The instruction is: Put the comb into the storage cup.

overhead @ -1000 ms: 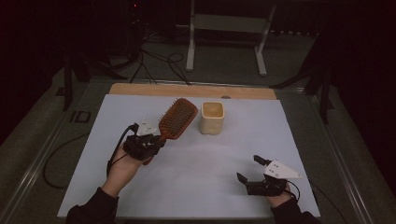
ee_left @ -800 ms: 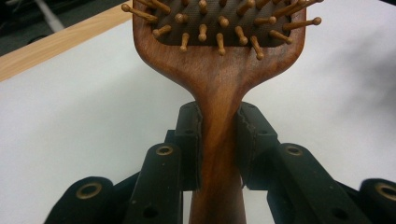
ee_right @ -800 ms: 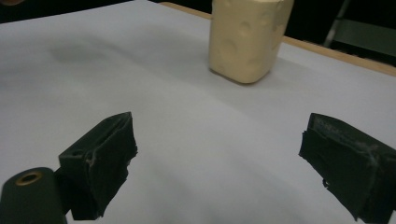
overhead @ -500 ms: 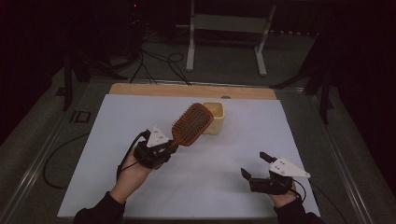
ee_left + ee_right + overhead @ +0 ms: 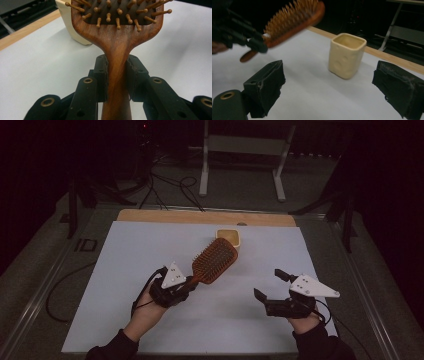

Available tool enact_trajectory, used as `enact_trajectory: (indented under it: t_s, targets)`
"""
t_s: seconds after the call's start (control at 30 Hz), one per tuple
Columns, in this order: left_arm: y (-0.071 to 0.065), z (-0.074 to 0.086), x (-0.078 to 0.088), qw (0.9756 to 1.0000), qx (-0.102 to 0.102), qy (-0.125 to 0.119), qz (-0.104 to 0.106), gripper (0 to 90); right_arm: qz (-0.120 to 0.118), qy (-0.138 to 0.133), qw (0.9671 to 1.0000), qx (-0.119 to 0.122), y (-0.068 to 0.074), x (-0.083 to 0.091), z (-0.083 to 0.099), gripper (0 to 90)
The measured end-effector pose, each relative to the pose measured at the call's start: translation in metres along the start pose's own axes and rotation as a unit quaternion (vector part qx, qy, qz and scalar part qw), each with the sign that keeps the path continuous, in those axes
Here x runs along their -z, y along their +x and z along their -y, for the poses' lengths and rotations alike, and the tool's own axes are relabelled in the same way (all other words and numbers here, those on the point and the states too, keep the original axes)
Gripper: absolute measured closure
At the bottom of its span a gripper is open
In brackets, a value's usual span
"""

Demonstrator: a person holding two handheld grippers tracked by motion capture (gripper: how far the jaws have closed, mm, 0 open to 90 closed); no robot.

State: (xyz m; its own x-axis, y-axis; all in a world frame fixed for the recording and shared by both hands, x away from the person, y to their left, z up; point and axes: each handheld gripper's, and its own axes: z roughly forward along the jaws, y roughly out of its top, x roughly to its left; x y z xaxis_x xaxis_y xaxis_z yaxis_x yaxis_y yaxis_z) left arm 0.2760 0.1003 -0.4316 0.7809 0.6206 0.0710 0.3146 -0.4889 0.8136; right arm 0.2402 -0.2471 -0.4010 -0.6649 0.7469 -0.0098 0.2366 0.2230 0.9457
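A wooden paddle hairbrush [image 5: 215, 261] with pin bristles is held off the table by my left gripper [image 5: 186, 286], whose pads [image 5: 102, 75] are shut on its handle [image 5: 117, 75]. The brush head points up and to the right, towards a cream square cup [image 5: 229, 239] standing upright at the back of the mat. In the right gripper view the brush [image 5: 292, 20] hangs at the upper left and the cup [image 5: 346, 55] stands ahead. My right gripper [image 5: 271, 287] is at the front right, lifted above the mat, open with nothing between its pads [image 5: 265, 85].
A white mat [image 5: 125, 270] covers most of the table, with a wooden strip [image 5: 150, 216] along its far edge. Cables and a metal stand [image 5: 240, 150] lie on the dark floor beyond.
The left gripper has carried the brush right and towards the front, away from the spot beside the cup. The right gripper has risen off the mat.
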Motion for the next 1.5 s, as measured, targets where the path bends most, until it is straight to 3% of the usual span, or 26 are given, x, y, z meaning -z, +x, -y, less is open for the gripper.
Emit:
enact_trajectory:
  t_s: [0.33,0.63,0.83,1.03,1.37,1.5]
  targets:
    - [-0.004,0.008,-0.004,0.9998,-0.007,-0.014,0.008,73.4,-0.022,-0.019,0.9988,-0.041,-0.002,-0.020,-0.023,9.2]
    - [-0.010,0.011,-0.010,0.9995,-0.022,-0.021,0.006,73.4,-0.030,-0.024,0.9920,-0.120,-0.007,-0.044,-0.029,9.2]
    - [-0.014,0.013,-0.015,0.9995,-0.027,-0.016,0.011,73.4,-0.037,-0.021,0.9790,-0.199,-0.006,-0.059,-0.027,9.1]
    - [-0.017,0.013,-0.017,0.9993,-0.035,-0.013,0.010,73.4,-0.064,-0.011,0.9609,-0.269,-0.006,-0.072,-0.022,9.0]
    - [-0.021,0.013,-0.020,0.9990,-0.039,-0.015,0.012,73.4,-0.117,0.005,0.9326,-0.341,-0.001,-0.090,-0.014,9.5]
    - [-0.021,0.012,-0.020,0.9990,-0.037,-0.018,0.016,73.4,-0.125,0.010,0.9259,-0.356,0.002,-0.095,-0.011,17.9]
